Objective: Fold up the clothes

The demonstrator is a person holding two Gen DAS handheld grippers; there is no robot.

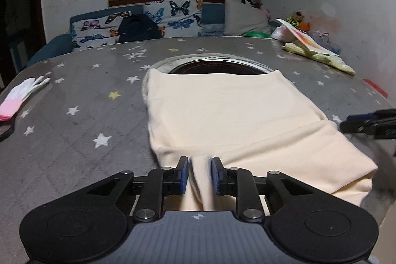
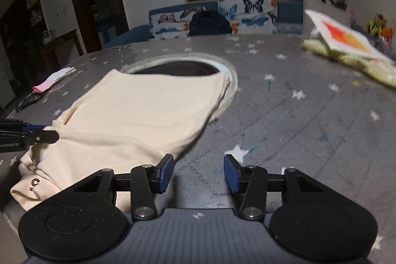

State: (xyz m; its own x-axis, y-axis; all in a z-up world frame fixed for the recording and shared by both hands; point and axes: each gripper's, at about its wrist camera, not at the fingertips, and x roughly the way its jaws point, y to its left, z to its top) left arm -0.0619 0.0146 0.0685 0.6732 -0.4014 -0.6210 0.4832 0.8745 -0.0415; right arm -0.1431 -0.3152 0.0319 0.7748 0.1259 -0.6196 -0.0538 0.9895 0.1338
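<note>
Cream garment point(image 1: 222, 115) lies folded flat on your star-print table point(image 1: 74, 90), its far edge over the round opening point(image 1: 217, 66). Your left gripper point(image 1: 200, 175) pinches a ridge of near-edge fabric between its pads.

From the right wrist, your right gripper point(image 2: 199, 172) stands open and empty, just right of the garment's near corner, tilted down over the table.

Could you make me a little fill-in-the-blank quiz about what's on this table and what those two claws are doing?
1. The left claw pinches a fold of the ____ garment.
2. The right claw has ____ between its pads.
3. The grey tablecloth is printed with ____.
4. At the table's far left lies a white and pink ____.

Missing words: cream; nothing; stars; glove
</note>
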